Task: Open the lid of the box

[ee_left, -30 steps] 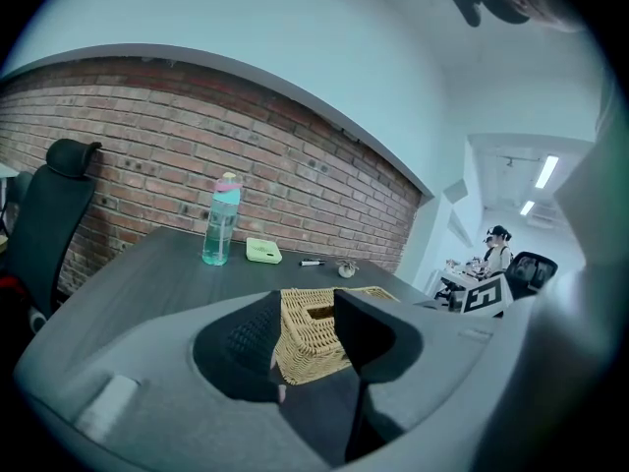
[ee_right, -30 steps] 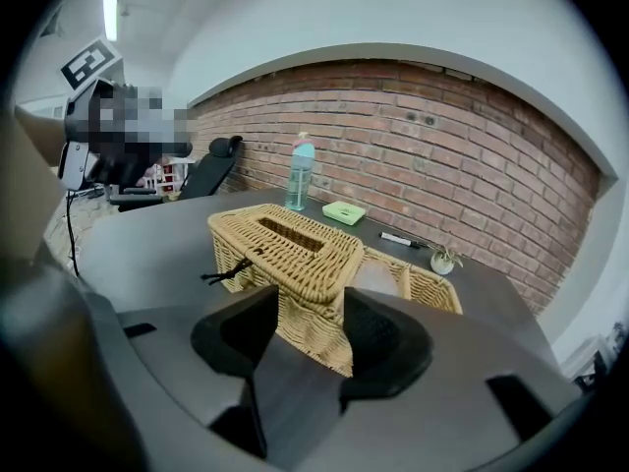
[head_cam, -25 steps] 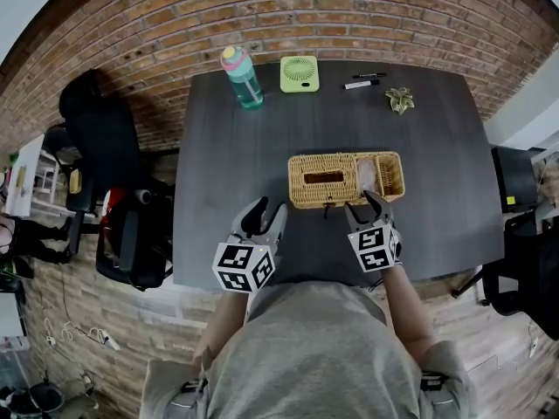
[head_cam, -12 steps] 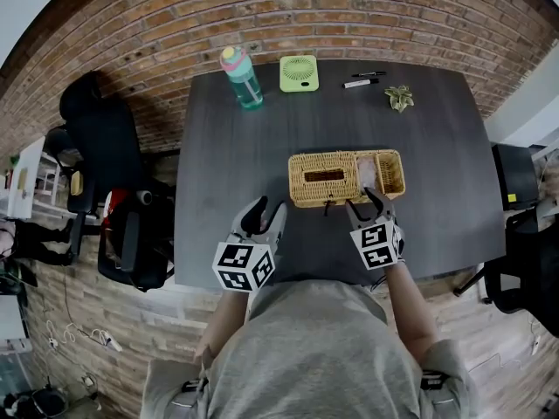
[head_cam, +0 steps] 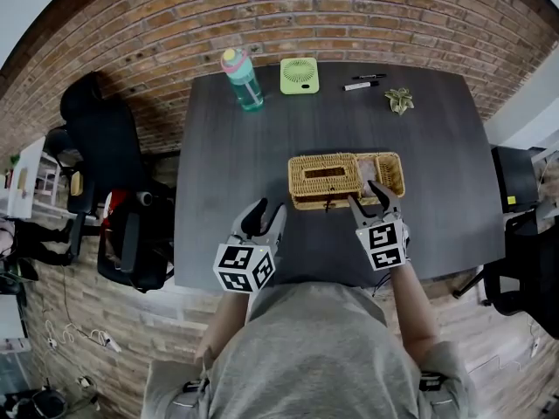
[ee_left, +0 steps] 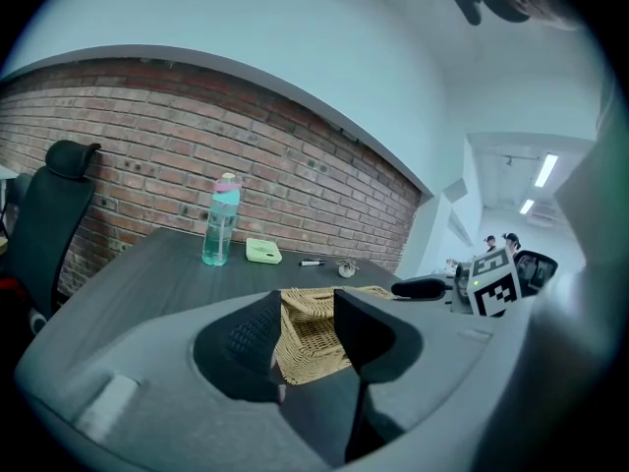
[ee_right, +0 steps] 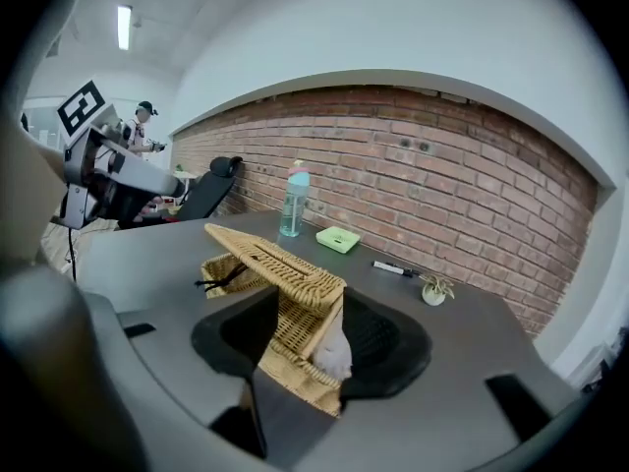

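Nearest, low in the head view, both tools over the near edge of the table (head_cam: pixel 227 190). At lower left, left tool (head_cam: pixel 265 216), jaws apart with nothing between them, just short of the wicker box (head_cam: pixel 306 199) and pointing past its left end. At lower centre-right, right tool (head_cam: pixel 371 199), jaws spread wide around the box's near right corner, one finger reaching over the rim; no firm clamp visible in its own view. Between those jaws, a white lump (ee_right: pixel 332 350) tucked inside the wicker end. Just beyond, in the middle of the table, lid (ee_right: pixel 270 261) tilted up off the front wall, a gap beneath it and a dark loop (ee_right: pixel 221 281) hanging at the front. Farther back, along the far edge from left to right: bottle (head_cam: pixel 242 78), green fan (head_cam: pixel 300 74), marker (head_cam: pixel 361 84), small plant (head_cam: pixel 400 100). At far left, off the table, a black chair (head_cam: pixel 100 138); behind everything, the brick wall (head_cam: pixel 349 7)
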A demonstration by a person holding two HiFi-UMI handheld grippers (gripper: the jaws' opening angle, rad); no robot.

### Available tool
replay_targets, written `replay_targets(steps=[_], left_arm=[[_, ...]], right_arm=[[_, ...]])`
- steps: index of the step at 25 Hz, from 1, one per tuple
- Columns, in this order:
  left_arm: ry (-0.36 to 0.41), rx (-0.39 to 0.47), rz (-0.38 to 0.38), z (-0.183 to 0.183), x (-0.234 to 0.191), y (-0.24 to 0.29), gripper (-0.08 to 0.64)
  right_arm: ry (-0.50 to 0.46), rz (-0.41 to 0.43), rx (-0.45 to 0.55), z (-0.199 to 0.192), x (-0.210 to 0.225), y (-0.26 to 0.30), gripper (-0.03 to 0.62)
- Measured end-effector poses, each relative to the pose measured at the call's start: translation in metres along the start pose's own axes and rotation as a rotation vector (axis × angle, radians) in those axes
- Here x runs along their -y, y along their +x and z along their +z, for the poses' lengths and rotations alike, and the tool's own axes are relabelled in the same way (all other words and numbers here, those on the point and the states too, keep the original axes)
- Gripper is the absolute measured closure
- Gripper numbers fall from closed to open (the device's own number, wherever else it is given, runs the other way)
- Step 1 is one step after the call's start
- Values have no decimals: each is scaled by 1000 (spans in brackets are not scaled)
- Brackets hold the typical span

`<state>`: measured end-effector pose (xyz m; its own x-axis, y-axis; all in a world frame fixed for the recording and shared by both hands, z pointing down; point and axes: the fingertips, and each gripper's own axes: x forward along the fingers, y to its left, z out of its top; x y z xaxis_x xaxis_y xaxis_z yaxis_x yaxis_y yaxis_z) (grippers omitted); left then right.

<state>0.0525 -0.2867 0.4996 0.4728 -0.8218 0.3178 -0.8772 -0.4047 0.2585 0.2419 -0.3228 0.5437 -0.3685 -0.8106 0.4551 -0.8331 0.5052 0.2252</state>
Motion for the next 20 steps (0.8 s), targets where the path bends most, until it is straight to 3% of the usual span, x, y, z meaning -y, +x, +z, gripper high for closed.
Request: replay_targets(steps=[20], left_arm=[[-5, 0, 19, -1, -5, 1, 397]], right_arm=[[12, -19, 132, 58, 29, 9, 394]])
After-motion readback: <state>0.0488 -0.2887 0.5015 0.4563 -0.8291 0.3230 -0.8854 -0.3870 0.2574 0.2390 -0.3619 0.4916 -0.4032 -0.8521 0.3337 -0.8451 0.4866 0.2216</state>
